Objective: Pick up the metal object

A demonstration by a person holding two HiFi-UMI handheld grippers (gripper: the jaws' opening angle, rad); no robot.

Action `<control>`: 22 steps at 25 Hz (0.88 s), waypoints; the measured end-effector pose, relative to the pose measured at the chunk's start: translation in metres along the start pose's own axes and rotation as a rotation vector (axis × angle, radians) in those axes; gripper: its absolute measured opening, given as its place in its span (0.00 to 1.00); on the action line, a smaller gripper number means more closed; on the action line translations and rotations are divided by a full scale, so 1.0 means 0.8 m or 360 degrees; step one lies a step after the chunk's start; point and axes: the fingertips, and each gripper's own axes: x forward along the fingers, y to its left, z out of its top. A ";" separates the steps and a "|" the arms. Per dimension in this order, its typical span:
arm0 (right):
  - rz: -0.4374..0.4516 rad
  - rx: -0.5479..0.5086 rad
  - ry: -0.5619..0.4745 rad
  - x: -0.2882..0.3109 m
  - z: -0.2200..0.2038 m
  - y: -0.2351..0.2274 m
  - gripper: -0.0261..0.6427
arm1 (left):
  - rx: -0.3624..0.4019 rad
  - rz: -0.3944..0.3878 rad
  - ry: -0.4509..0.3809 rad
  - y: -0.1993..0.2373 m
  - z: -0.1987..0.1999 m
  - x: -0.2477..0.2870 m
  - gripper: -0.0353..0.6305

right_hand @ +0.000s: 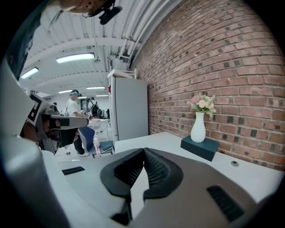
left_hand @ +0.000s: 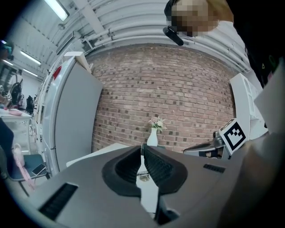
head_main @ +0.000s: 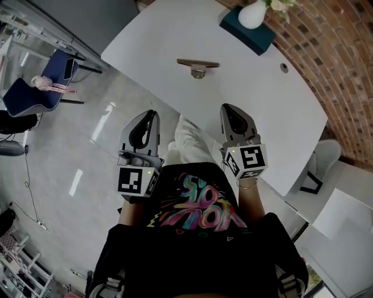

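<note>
The metal object (head_main: 198, 67), a flat bar on a short stem, stands alone on the white table (head_main: 175, 35), and it also shows small through the slit under the left jaws (left_hand: 143, 177). My left gripper (head_main: 153, 112) hangs over the floor just short of the table's near edge, shut with nothing in it (left_hand: 142, 147). To its right, my right gripper (head_main: 224, 107) is over the table's near edge, also shut and holding nothing (right_hand: 144, 150). Both point toward the object and are well short of it.
A white vase (head_main: 252, 13) with flowers stands on a teal box (head_main: 247, 30) at the table's far end by the brick wall (head_main: 344, 70). A small hole (head_main: 284, 67) sits in the tabletop. A blue chair (head_main: 35, 96) is at the left and a white chair (head_main: 326, 154) at the right.
</note>
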 end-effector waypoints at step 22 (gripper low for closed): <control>-0.0057 0.0178 -0.0053 0.127 0.071 -0.120 0.06 | 0.0082 -0.0251 0.0033 0.017 0.073 0.233 0.11</control>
